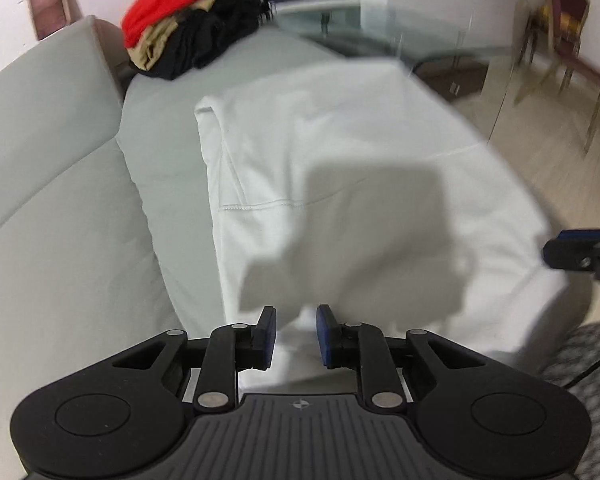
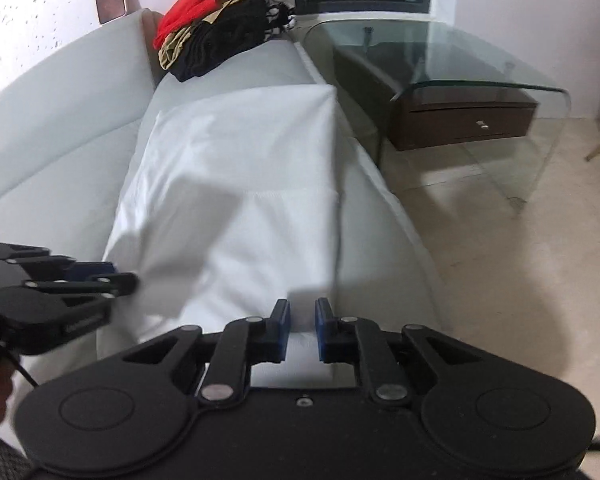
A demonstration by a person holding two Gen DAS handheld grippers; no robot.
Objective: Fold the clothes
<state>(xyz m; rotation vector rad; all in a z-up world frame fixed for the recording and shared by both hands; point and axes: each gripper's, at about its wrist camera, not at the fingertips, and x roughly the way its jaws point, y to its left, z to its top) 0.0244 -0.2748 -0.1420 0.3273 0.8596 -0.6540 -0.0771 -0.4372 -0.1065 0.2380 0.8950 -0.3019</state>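
White garment lies spread lengthwise on the seat of the pale grey sofa, a stitched hem line running across it about midway; far end is folded square, near end reaches both claws. In the left wrist view the same garment fills the centre, partly blurred, with a seam along its left side.

Left claw: blue pads parted by a narrow gap, white cloth visible between and below them, nothing pinched. It sits at the garment's near left edge; in the right wrist view it shows side-on right beside the cloth.

Right claw: pads narrowly apart, white cloth showing in the gap, not clamped. It sits at the near right edge of the garment, close to the sofa's front edge. In the left view only its tip shows.

Pile of clothes, red, tan and black, sits at the sofa's far end. Glass side table stands beside the sofa, a dark wood drawer unit under it.
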